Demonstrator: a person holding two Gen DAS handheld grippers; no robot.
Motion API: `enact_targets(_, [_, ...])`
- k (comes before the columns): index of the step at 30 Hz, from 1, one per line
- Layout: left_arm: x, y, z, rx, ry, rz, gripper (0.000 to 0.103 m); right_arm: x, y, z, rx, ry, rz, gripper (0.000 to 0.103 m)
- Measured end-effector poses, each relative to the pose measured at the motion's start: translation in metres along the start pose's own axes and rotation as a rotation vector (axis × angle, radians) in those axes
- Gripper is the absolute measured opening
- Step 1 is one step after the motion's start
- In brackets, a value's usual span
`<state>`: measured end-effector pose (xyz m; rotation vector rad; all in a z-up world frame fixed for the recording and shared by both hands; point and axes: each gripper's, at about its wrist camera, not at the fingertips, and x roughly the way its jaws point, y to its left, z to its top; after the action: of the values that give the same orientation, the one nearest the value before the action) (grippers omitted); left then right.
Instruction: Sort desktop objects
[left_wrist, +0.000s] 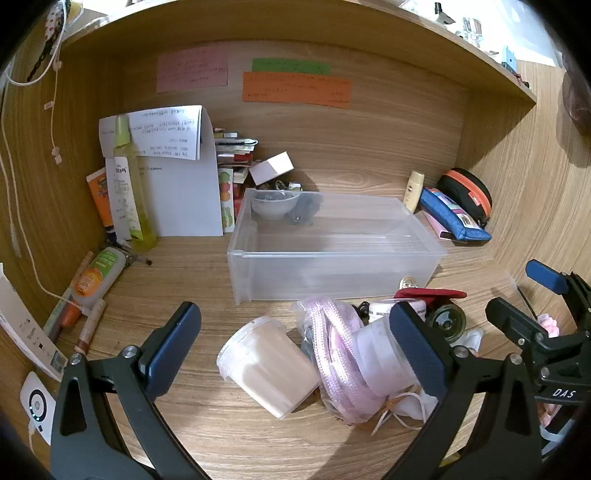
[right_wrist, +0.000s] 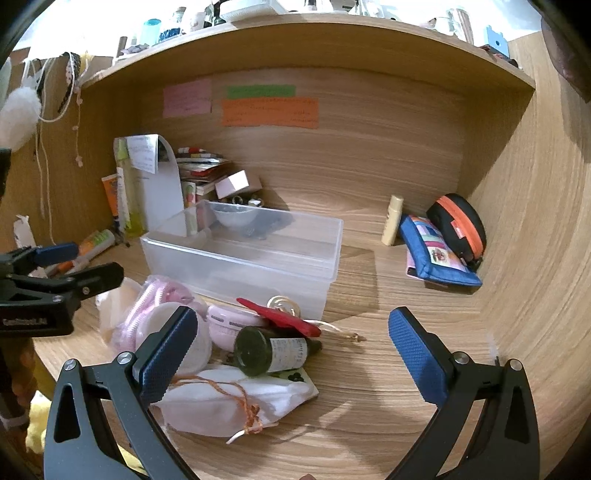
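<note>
A clear plastic bin (left_wrist: 332, 266) (right_wrist: 240, 269) stands mid-desk, with nothing in it that I can see. In front of it lies a pile: a frosted tub on its side (left_wrist: 266, 365), a bag with pink cord (left_wrist: 332, 343) (right_wrist: 147, 302), a pink case (right_wrist: 232, 325), a dark glass bottle (right_wrist: 269, 350) (left_wrist: 445, 323), a red flat piece (right_wrist: 284, 319) and a white drawstring pouch (right_wrist: 236, 402). My left gripper (left_wrist: 295, 350) is open above the tub and bag. My right gripper (right_wrist: 291, 362) is open, low over the bottle and pouch.
A white bowl (left_wrist: 275, 206) sits behind the bin. Tubes and a spray bottle (left_wrist: 129, 184) with papers stand at the back left. A blue pouch (right_wrist: 436, 254), a black-orange case (right_wrist: 458, 225) and a cream tube (right_wrist: 393, 219) lie at the back right. Wooden walls enclose the desk.
</note>
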<state>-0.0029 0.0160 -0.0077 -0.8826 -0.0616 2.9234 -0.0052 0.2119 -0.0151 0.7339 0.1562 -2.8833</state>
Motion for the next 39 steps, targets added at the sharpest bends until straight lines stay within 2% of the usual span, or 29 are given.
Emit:
enact_targets(27, [0.002, -0.002, 0.0, 0.004, 0.009, 0.002, 0.103, 0.006, 0.004, -0.002, -0.019, 0.015, -0.014, 0.103])
enact_targets(39, [-0.007, 0.003, -0.013, 0.044, 0.02, -0.006, 0.103, -0.001, -0.002, -0.005, 0.015, 0.002, 0.029, 0.103])
